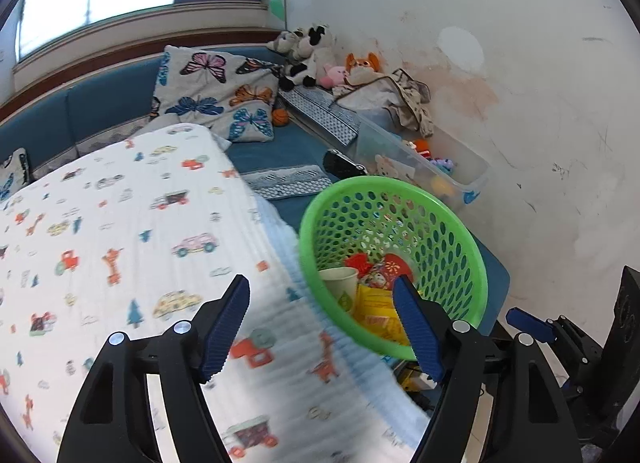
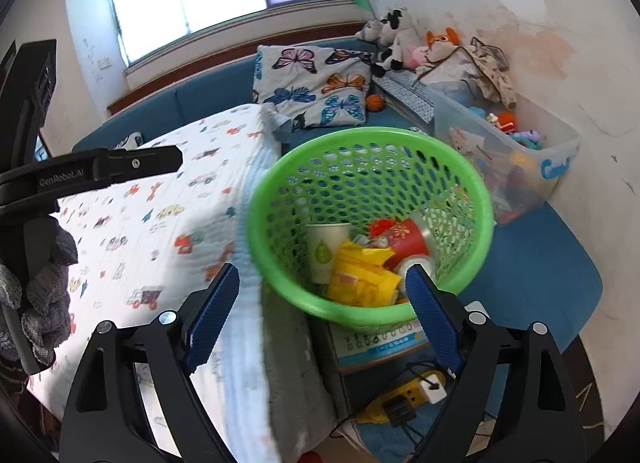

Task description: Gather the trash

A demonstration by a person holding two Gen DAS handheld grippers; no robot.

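Note:
A green perforated basket [image 1: 452, 223] [image 2: 288, 187] sits at the bed's right edge. It holds a white paper cup [image 1: 340, 283] [image 2: 324, 251], yellow wrappers [image 1: 378, 313] [image 2: 360, 279] and a red cup [image 2: 404, 239] [image 1: 394, 265]. My left gripper [image 1: 322, 327] is open and empty above the quilt, its right finger over the basket's near rim. My right gripper [image 2: 320, 311] is open and empty, straddling the basket's near rim. The right gripper also shows at the lower right of the left wrist view [image 1: 532, 325].
A white quilt with a car print [image 1: 120, 243] [image 2: 160, 199] covers the bed. Butterfly pillows [image 1: 216, 91] [image 2: 316, 83], plush toys [image 1: 308, 51] and a clear toy bin [image 1: 432, 167] [image 2: 516, 159] line the blue bench. A yellow power strip [image 2: 408, 395] lies on the floor below.

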